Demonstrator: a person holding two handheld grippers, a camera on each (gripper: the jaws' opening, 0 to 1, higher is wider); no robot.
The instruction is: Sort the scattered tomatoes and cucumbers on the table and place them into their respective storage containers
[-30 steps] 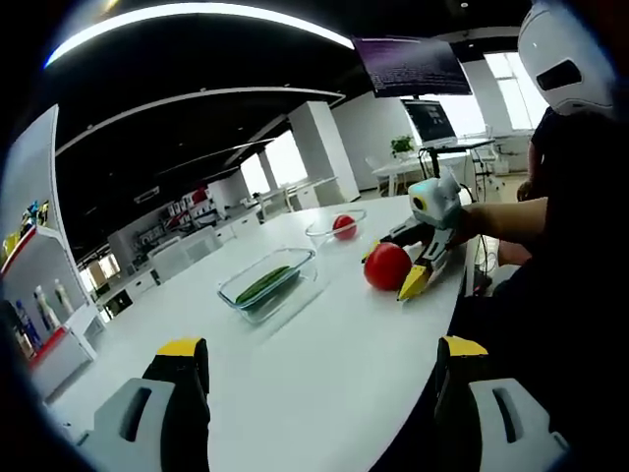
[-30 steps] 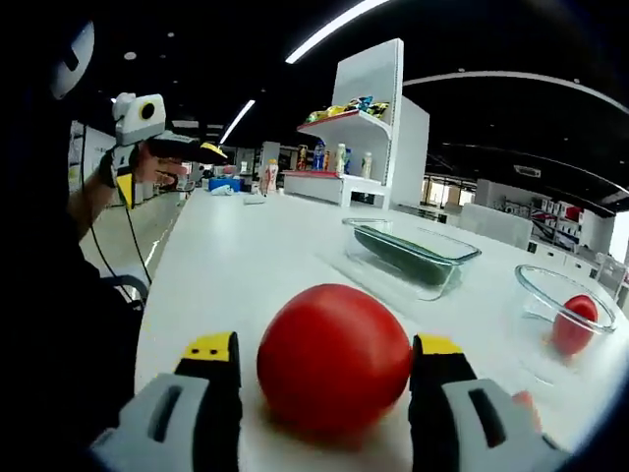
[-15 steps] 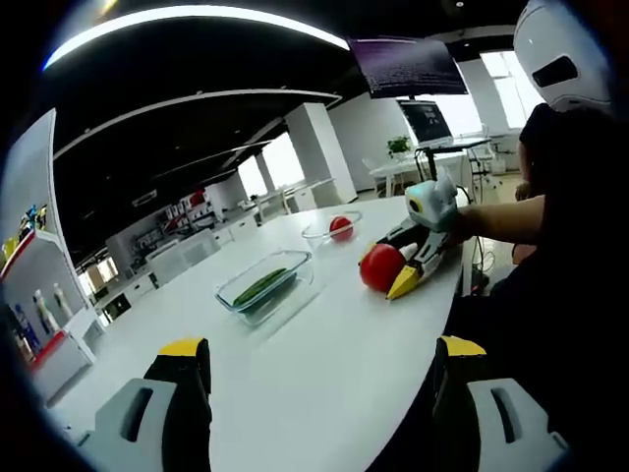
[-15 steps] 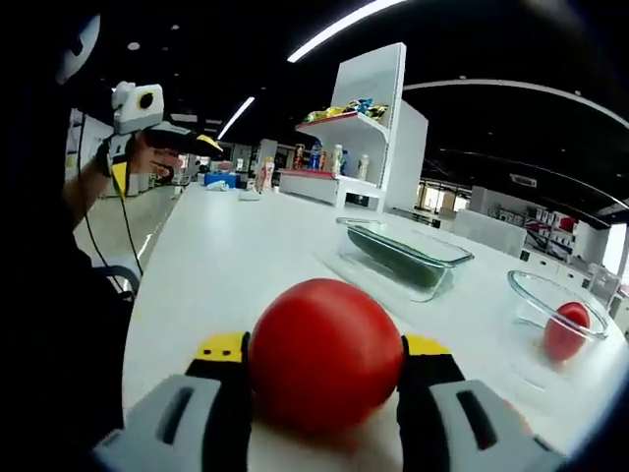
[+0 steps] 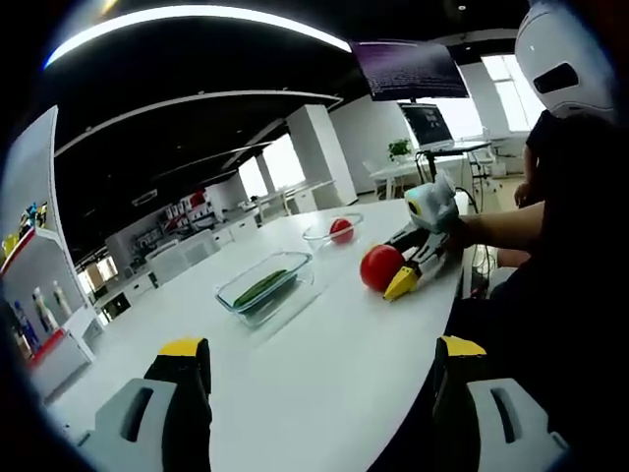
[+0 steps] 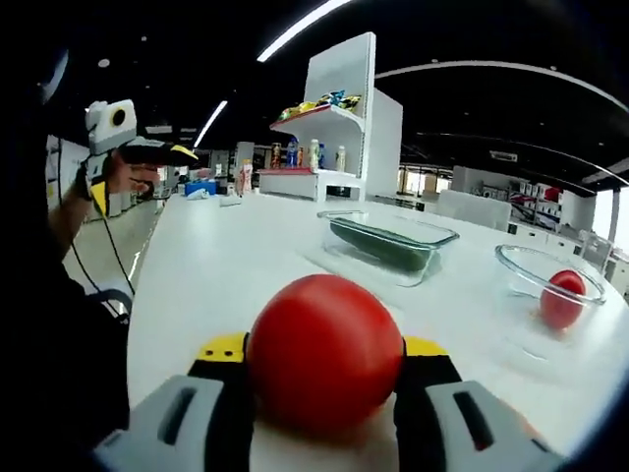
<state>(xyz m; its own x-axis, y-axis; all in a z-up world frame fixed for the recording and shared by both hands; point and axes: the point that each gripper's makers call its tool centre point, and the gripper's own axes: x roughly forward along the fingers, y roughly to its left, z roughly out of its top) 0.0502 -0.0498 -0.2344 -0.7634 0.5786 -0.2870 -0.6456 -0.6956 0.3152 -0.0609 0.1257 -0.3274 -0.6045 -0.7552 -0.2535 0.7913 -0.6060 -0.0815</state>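
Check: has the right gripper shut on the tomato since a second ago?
Yes. Its jaws now touch both sides of the tomato; earlier they stood apart. In the left gripper view, it sits nearer the round bowl.

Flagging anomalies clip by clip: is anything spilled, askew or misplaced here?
Nothing stands out. The right claw grips a tomato; the cucumber and second tomato lie in separate glass containers.

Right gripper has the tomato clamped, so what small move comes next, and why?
Probably lift it and carry it toward the round glass bowl, which already holds a tomato. The right gripper is shut on the tomato in its jaws; the rectangular glass container holds a cucumber.
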